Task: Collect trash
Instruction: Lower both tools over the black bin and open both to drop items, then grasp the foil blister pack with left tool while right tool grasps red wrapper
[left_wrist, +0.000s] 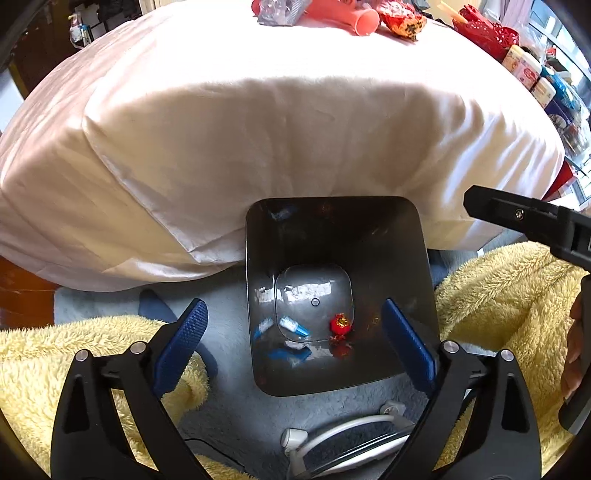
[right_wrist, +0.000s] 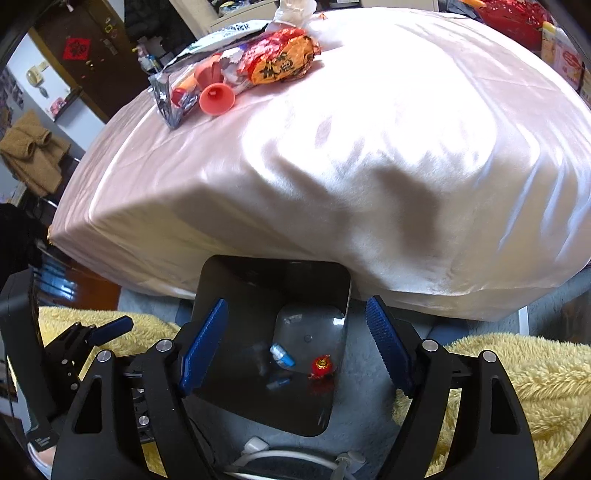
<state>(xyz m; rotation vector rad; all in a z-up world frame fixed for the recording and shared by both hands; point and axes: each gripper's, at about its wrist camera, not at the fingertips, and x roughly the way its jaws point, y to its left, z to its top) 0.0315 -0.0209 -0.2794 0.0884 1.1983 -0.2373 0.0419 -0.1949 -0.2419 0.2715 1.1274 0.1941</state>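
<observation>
A black trash bin stands on the floor against the table's front edge. At its bottom lie a small blue-and-white wrapper and a small red-and-gold piece. My left gripper hangs open above the bin, nothing between its blue pads. My right gripper is open over the bin too, and empty. More trash lies far back on the table: a silver bag, a pink cup and a red-orange wrapper.
The table wears a pale pink satin cloth. Yellow fleece flanks the bin on both sides. A white chair base sits below on grey carpet. Boxes and red items crowd the table's right edge.
</observation>
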